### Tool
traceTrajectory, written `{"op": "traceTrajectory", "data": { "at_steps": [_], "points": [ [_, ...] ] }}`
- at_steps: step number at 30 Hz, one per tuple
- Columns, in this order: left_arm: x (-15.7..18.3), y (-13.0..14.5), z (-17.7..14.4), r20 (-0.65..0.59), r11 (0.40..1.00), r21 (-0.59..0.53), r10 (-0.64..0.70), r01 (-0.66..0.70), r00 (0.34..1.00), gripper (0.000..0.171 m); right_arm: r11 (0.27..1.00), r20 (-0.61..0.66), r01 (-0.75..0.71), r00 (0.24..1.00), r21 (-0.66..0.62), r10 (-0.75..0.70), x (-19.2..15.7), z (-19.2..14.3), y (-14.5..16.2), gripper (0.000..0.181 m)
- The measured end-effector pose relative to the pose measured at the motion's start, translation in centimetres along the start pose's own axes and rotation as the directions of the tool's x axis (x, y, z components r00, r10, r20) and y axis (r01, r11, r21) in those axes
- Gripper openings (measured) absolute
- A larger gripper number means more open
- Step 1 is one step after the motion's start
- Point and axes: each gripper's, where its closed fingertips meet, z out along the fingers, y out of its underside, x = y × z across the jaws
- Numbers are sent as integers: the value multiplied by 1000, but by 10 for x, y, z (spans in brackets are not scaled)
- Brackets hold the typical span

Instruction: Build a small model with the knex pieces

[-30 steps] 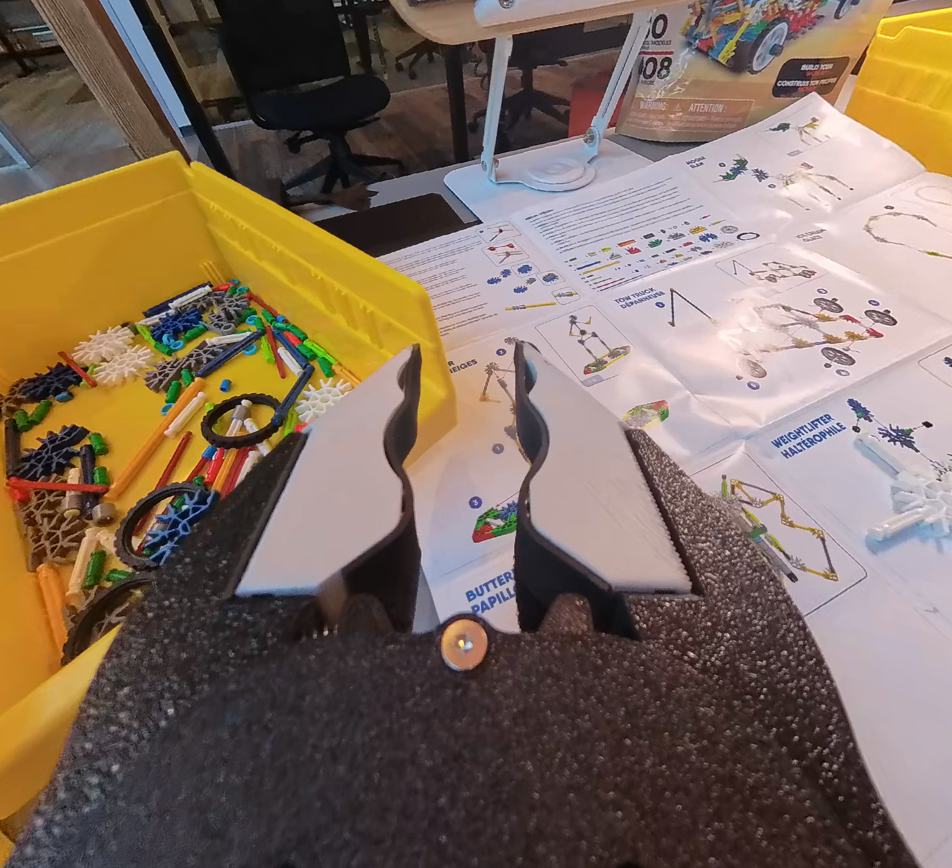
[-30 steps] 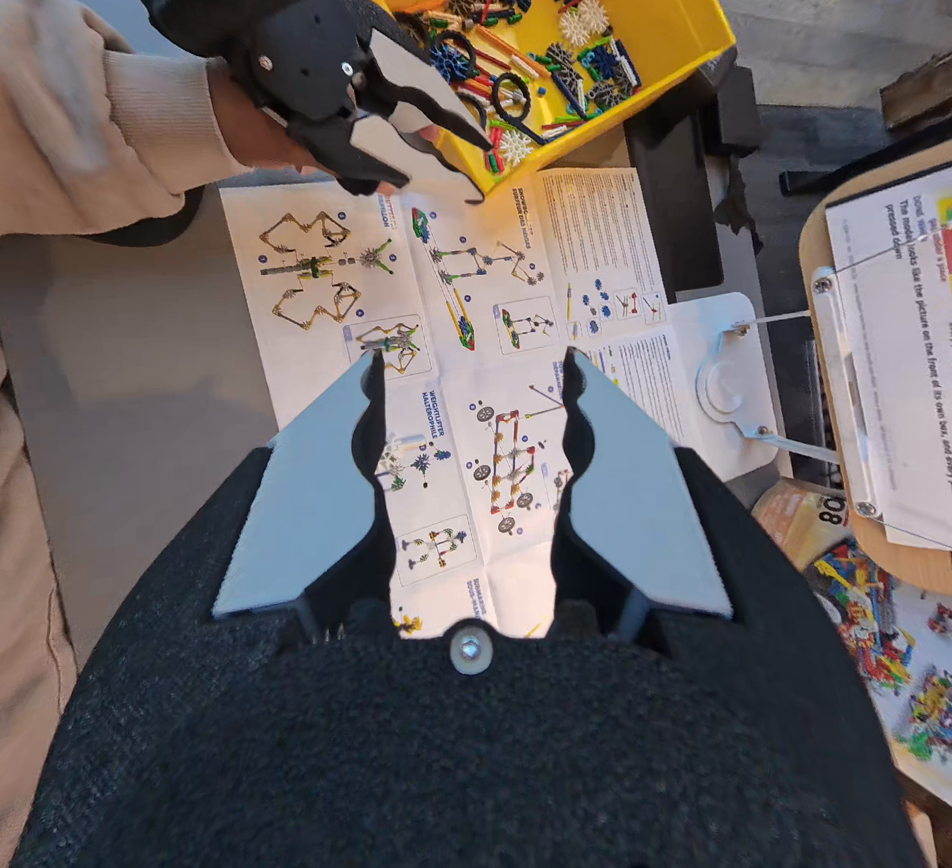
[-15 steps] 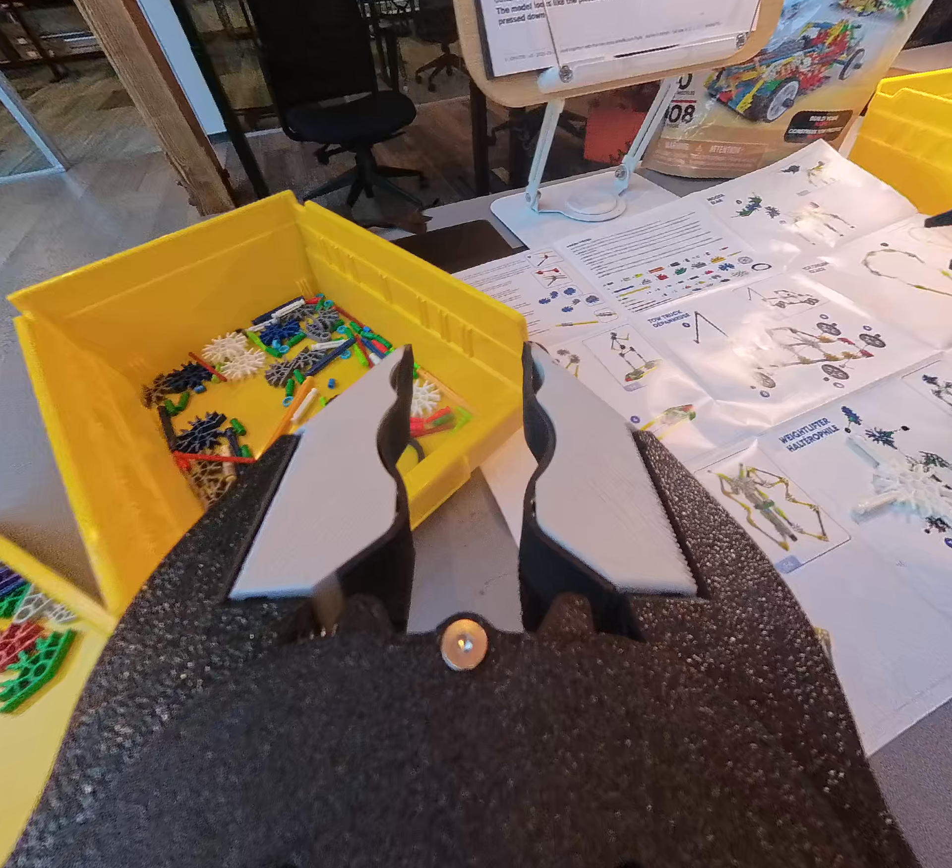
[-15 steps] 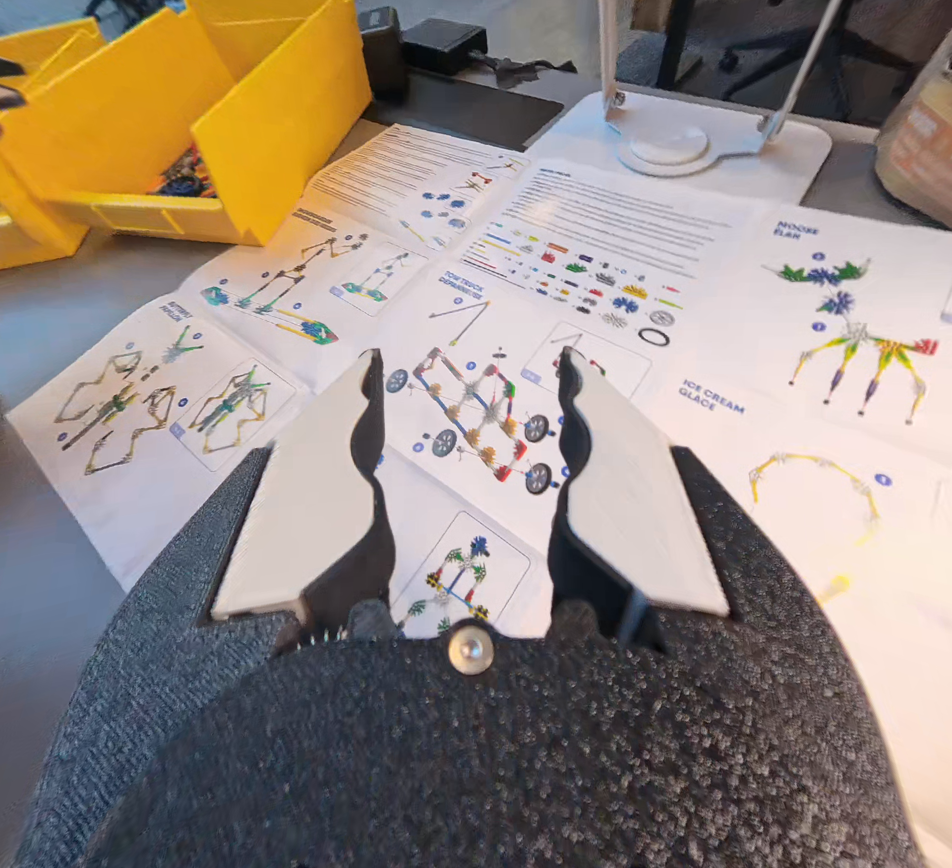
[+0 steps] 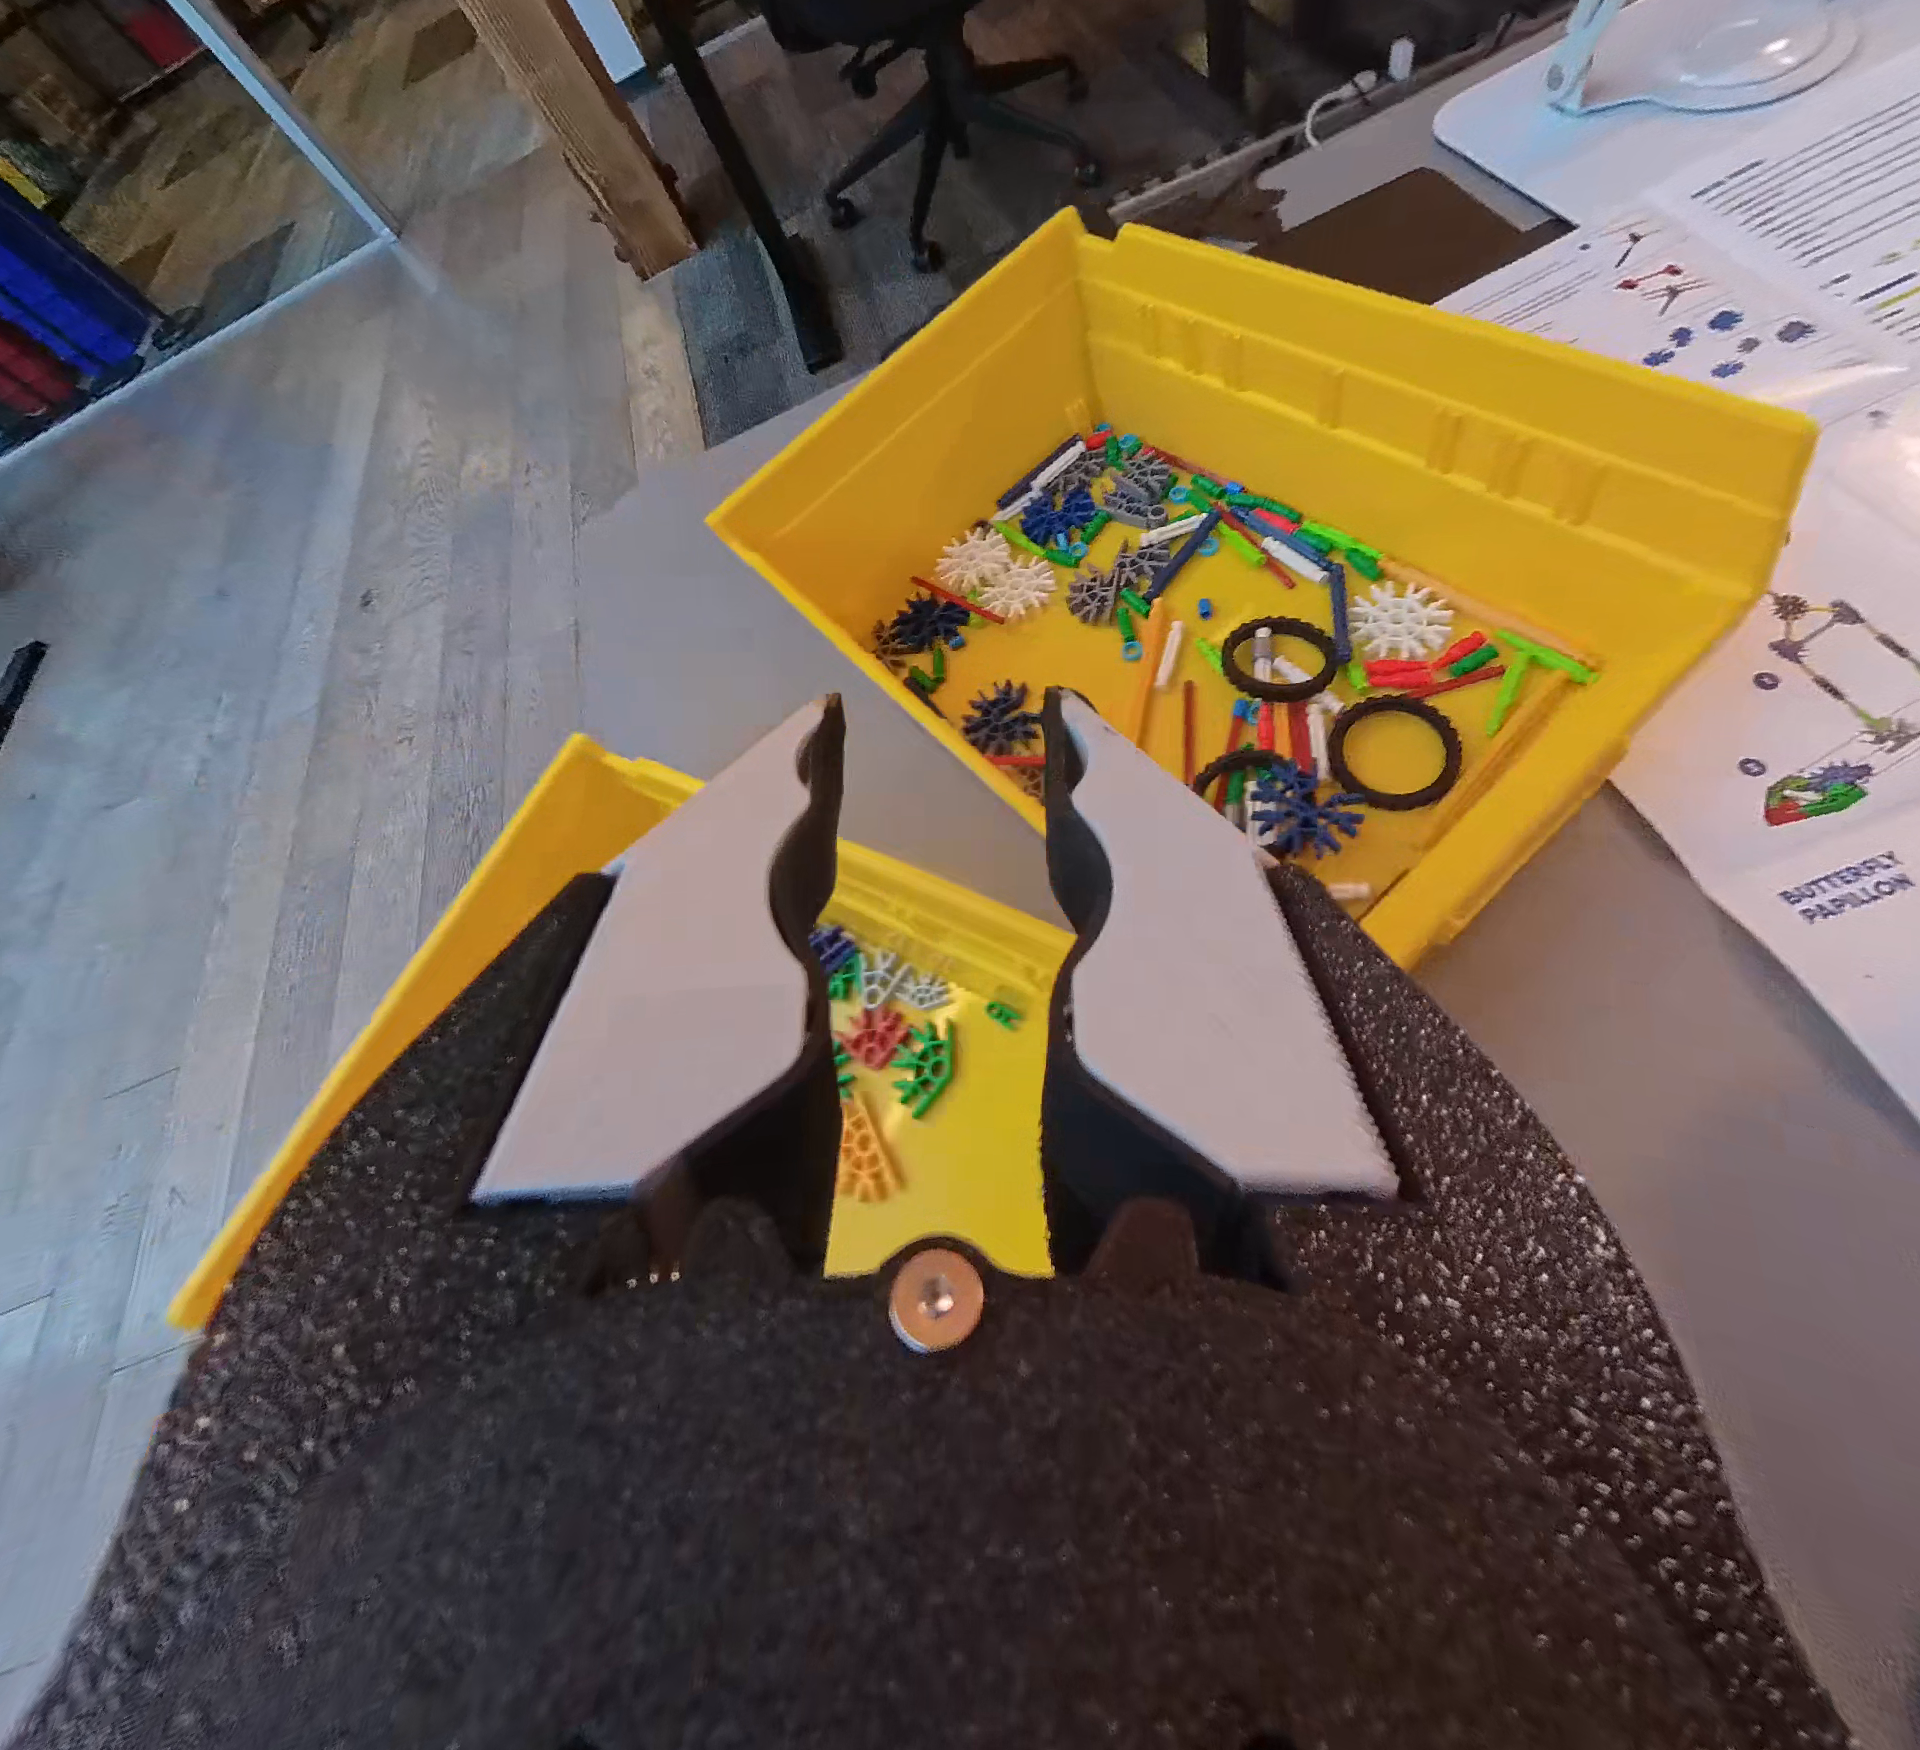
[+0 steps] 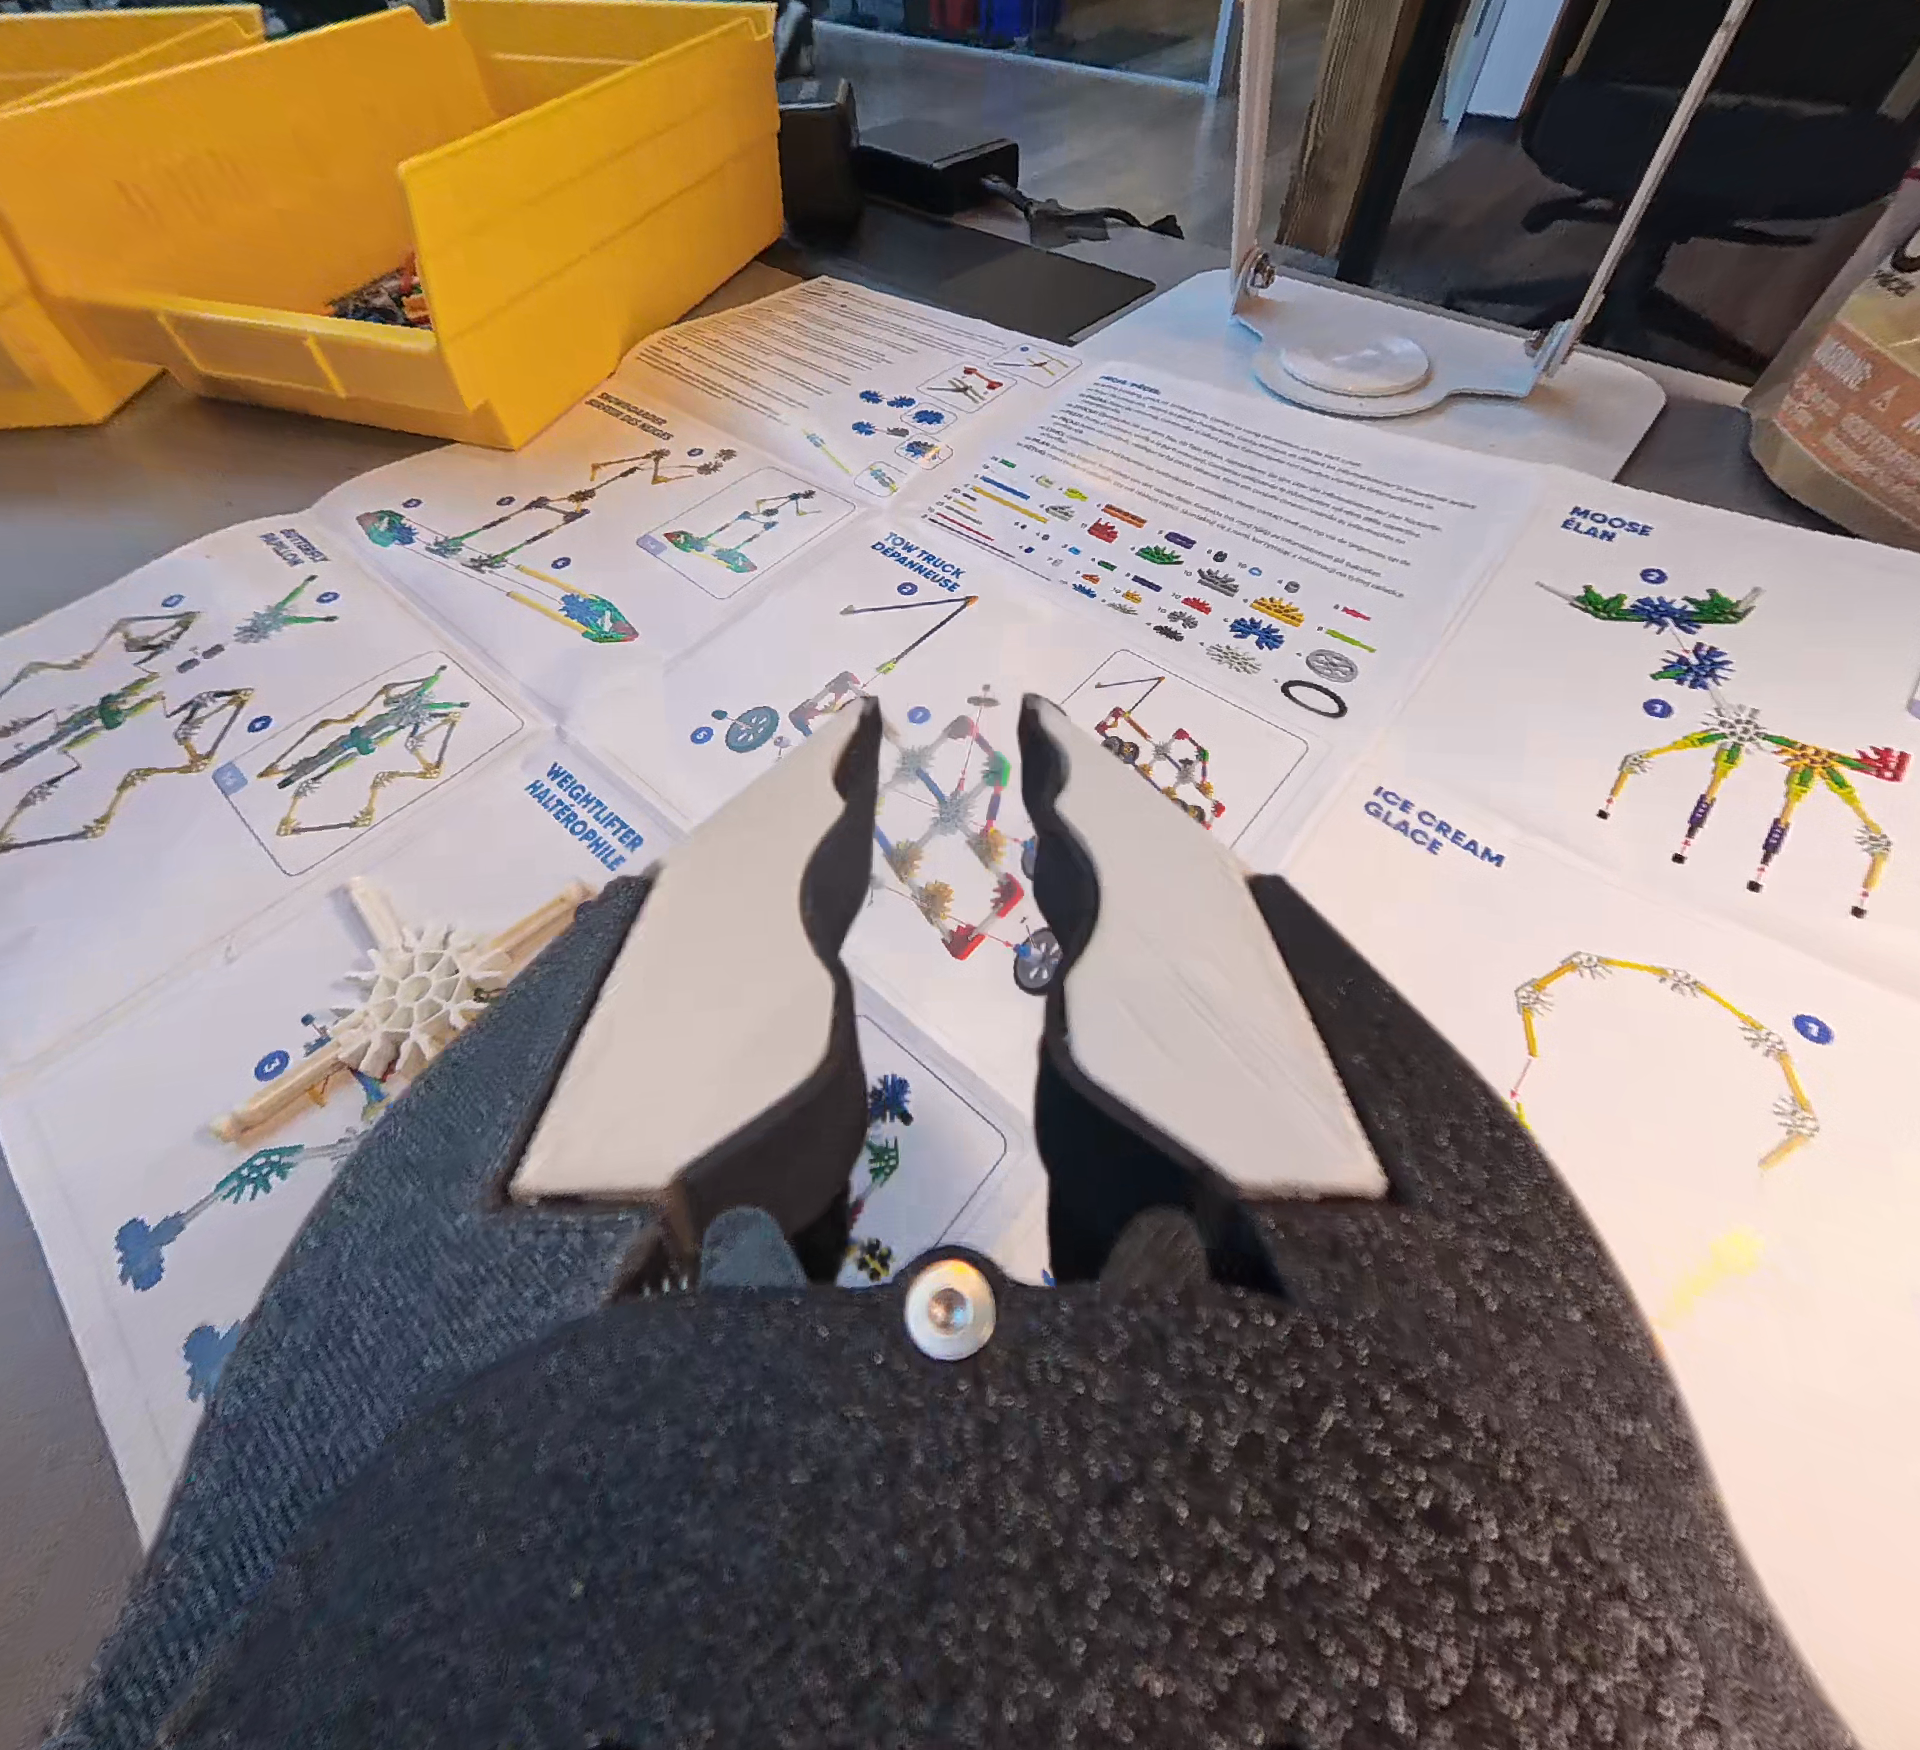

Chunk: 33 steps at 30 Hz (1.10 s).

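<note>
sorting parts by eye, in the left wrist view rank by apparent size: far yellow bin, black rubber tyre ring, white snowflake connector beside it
1. Far yellow plastic bin, far the largest.
2. Black rubber tyre ring.
3. White snowflake-shaped connector, slightly smaller; the gap is small, so this order is unsure.

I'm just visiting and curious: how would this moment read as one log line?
left gripper: open, empty, over nearer yellow bin | right gripper: open, empty, above instruction sheet | white snowflake assembly: on sheet
</note>
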Motion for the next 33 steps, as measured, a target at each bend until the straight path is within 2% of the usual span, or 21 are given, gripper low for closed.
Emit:
{"op": "traceTrajectory", "data": {
  "at_steps": [2, 5, 9, 12, 18, 20, 23, 29, 33],
  "points": [
    [-19, -6, 3, -59, 998, -55, 36, -39, 998, 36, 1000, 1, 6, 1000, 16, -6, 0, 1, -3, 29],
    [-28, -22, 10, -213, 986, -122, 86, -114, 973, 33, 999, 2, 25, 1000, 46, -25, -3, 3, -8, 29],
    [-13, -38, 29, -401, 951, -192, 149, -242, 904, 35, 994, -39, 81, 996, 71, -78, 1, 4, -13, 29],
    [5, -37, 56, -498, 908, -243, 185, -341, 847, 39, 992, -75, 97, 993, 82, -91, 5, 3, -15, 28],
    [33, 5, 124, -614, 758, -373, 230, -535, 755, 37, 991, -113, 108, 989, 77, -99, 12, 2, -14, 28],
    [35, 19, 145, -615, 705, -419, 243, -572, 750, 34, 991, -114, 104, 989, 79, -95, 13, 2, -14, 28],
    [41, 34, 167, -623, 667, -465, 220, -582, 750, 29, 991, -117, 108, 988, 80, -98, 13, 1, -14, 26],
    [48, 64, 191, -639, 587, -529, 199, -612, 743, 21, 991, -99, 110, 990, 79, -102, 10, 2, -13, 23],
    [51, 73, 182, -671, 537, -566, 140, -625, 728, 19, 992, -88, 101, 992, 79, -94, 10, 2, -13, 23]
  ]
}}
